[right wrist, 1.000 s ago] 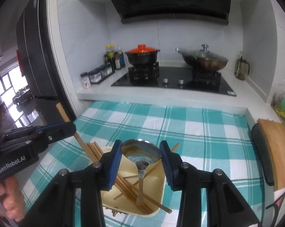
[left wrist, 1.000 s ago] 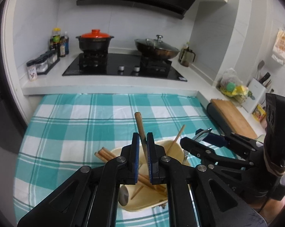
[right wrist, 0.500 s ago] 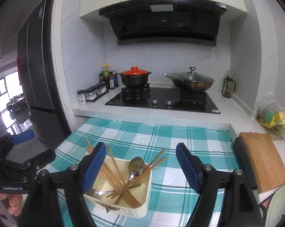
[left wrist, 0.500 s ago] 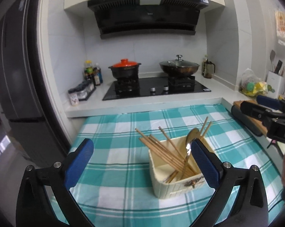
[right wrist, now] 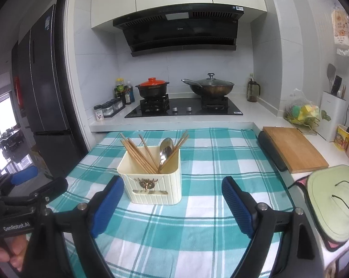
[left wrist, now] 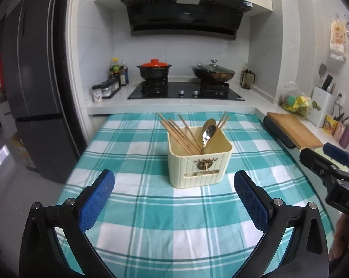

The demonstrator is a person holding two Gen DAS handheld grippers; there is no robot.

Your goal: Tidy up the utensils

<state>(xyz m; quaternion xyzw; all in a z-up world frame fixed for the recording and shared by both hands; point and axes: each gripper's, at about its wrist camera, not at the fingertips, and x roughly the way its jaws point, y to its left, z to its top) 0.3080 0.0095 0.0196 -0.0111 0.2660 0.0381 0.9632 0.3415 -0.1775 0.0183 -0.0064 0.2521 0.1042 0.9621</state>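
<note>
Left gripper (left wrist: 174, 199): fingers (left wrist: 96, 200) spread wide, nothing between them, hovering over bare cloth on the near side of the utensil holder (left wrist: 198, 159). A second ago these same fingers were pinched shut on a single chopstick directly above the holder; that chopstick is now released and the gripper has pulled back toward the viewer.

Right gripper (right wrist: 173, 205): its jaws are opening at this moment, nothing between them. It was close over the holder's mouth a second ago, by the spoon; now it too sits back from the holder, on its near side.

Teal checked tablecloth (left wrist: 137, 227) covers the table; no loose utensil visible on it in either view.

Utensil holder: cream, ribbed, upright on the cloth just beyond both grippers. Inside, a bundle of wooden chopsticks (left wrist: 181, 134) leans toward its left rim, a few more toward the right; a metal spoon (left wrist: 208, 132) stands bowl-up among them.

Beyond the holder: the stove (left wrist: 186, 90) with a red-lidded clay pot (left wrist: 154, 69) and a lidded wok (left wrist: 212, 73). Right of the holder, a wooden cutting board (left wrist: 295, 129).

Judgement: with both grippers empty and retreating and nothing left on the cloth, the sorting looks finished or nearly so.
</note>
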